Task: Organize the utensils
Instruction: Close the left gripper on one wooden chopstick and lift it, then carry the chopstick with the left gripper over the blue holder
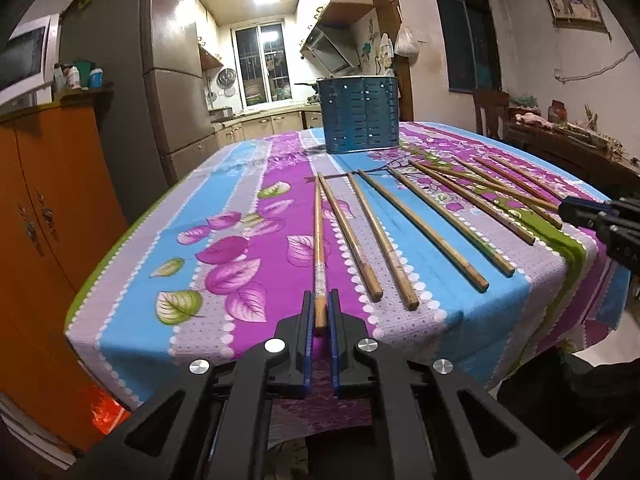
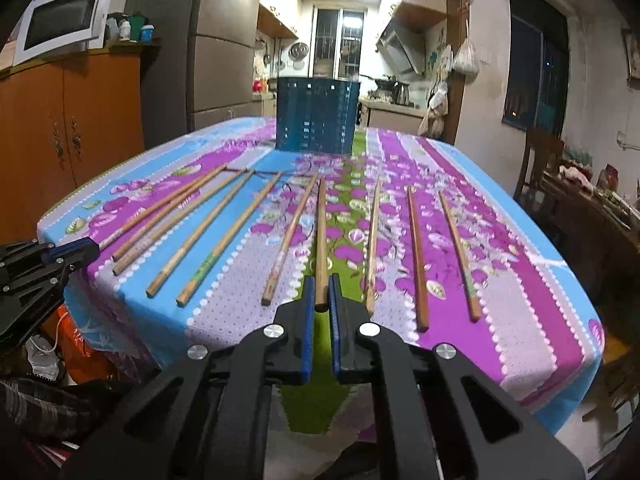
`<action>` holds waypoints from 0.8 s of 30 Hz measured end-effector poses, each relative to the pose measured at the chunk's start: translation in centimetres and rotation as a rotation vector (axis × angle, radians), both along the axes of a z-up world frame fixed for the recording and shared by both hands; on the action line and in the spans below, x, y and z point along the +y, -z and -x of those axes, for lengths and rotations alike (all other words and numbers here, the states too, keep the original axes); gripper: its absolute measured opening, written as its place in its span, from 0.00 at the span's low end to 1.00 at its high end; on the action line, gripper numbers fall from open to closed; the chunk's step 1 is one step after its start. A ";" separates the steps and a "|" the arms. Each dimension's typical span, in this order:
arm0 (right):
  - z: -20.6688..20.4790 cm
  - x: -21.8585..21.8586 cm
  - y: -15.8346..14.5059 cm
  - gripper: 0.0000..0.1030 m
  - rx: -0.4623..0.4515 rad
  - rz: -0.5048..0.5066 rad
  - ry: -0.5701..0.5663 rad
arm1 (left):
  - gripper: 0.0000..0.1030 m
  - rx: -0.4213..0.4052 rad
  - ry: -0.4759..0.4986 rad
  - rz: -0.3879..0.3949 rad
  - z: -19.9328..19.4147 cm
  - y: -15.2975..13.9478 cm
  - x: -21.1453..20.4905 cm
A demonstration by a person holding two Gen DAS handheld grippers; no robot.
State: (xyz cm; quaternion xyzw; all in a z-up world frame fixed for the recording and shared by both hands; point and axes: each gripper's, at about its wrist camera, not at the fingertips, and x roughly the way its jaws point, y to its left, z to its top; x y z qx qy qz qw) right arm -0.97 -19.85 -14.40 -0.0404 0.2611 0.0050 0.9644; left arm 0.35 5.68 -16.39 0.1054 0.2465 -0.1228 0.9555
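both hand-held grippers sit at the near edge of the table [image 1: 120, 264], each with one chopstick end between its blue pads. left hand-held gripper [image 1: 320, 312] is pinching the leftmost chopstick [image 1: 319, 240] by its thick near end; right hand-held gripper [image 2: 320, 296] has its pads narrowed around a dark chopstick [image 2: 321, 240] near the middle of the row, though whether they press it yet is hard to say.

each held stick runs lengthwise straight away from its gripper, thin tip pointing toward the blue holder [image 1: 362, 114], which stands upright past the far tips of the row. the other chopsticks [image 2: 416, 256] lie fanned on the cloth, apart from one another, thick ends near the table edge.

the holder is dead ahead of the right gripper and ahead and slightly right of the left one, so neither is clearly nearer. my read: the next move is a lift, then tipping each stick upright over the holder's open top.
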 end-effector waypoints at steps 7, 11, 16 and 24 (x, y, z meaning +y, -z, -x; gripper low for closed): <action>0.4 0.2 -1.2 0.05 -0.038 0.018 -0.026 | 0.08 -0.038 -0.044 0.000 0.5 -1.8 1.1; 0.5 -0.5 -2.6 0.05 -0.070 0.017 -0.028 | 0.08 -0.047 -0.052 0.000 0.5 -3.8 1.7; 0.9 -0.7 -5.7 0.05 -0.158 0.035 -0.043 | 0.08 -0.083 -0.041 0.043 0.5 -7.2 2.8; -0.7 -1.1 -10.6 0.05 -0.253 0.020 -0.124 | 0.07 -0.180 -0.024 0.147 -1.2 -13.7 4.3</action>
